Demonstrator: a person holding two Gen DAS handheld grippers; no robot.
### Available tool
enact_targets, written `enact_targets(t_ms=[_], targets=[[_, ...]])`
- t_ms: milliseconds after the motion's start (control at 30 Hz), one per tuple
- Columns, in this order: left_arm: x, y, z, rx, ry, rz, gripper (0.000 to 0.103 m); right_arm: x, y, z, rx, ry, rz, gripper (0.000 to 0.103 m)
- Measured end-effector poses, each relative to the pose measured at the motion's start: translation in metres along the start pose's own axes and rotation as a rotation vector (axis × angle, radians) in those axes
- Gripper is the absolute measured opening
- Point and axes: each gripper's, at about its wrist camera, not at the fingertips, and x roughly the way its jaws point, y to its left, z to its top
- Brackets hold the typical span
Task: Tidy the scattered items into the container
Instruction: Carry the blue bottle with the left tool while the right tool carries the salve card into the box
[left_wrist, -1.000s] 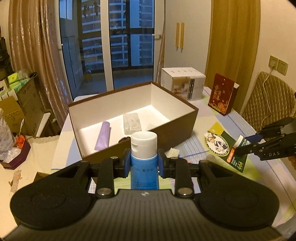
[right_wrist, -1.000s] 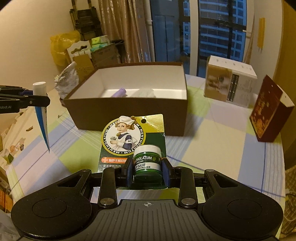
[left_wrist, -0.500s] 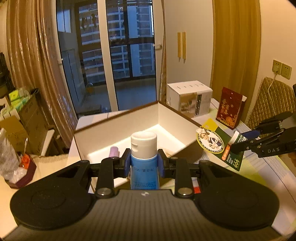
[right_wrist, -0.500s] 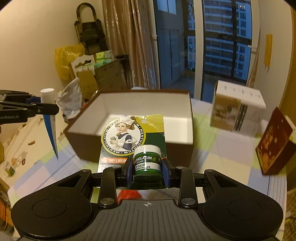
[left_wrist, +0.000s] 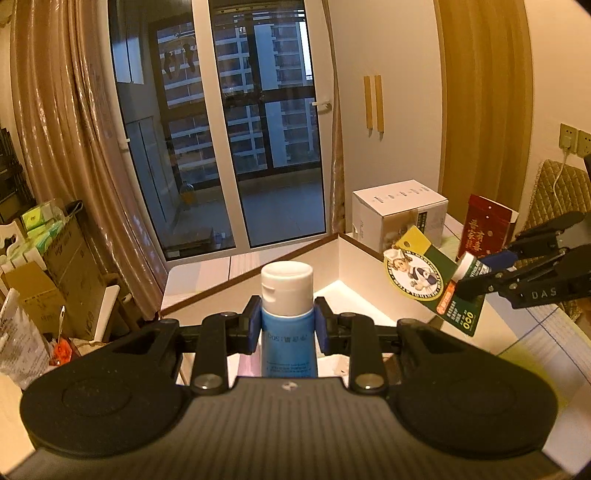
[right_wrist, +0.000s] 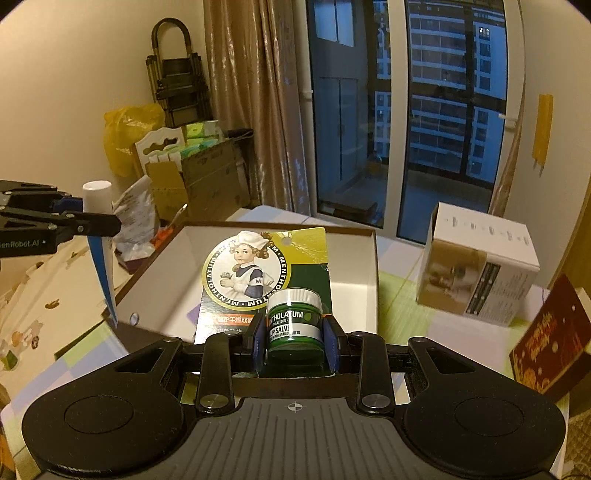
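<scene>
Tube: blue tube (left_wrist: 289, 343) with a white cap (left_wrist: 287, 287) stands upright in the left gripper (left_wrist: 287, 326), long axis vertical, cap up, flat tail pointing down.
Left fingers: clamped on the tube just below the cap.
Tube place: in the air over the box (right_wrist: 354, 266), above its left wall.
Salve: green jar (right_wrist: 294, 322) on its backing card (right_wrist: 255, 275), held in the right gripper (right_wrist: 294, 347), lid up, card rising tall behind it.
Right fingers: clamped on the jar's sides.
Salve place: in the air above the box's near edge.
Box: brown outside, white inside, open on the table (right_wrist: 406, 306).
Nearby: white carton (right_wrist: 480, 262) and red packet (right_wrist: 550, 339) stand right of the box, apart from it.
</scene>
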Motion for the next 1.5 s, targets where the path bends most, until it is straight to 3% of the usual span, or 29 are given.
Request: enact_targets(t_ms=[400,900,1500], targets=[[0.045,0.012,0.012,0.022,0.026,0.018,0.025,0.056,-0.018,0.027,-0.063,0.053,-0.048,0.035],[0.118,0.030,-0.016,-0.002,0.165,0.014,0.025,0.138,-0.025,0.023,-0.010,0.200,-0.124,0.035],[0.177,0.042,-0.037,-0.016,0.280,-0.026,0.025,0.169,-0.023,0.020,-0.089,0.242,-0.203,0.035]])
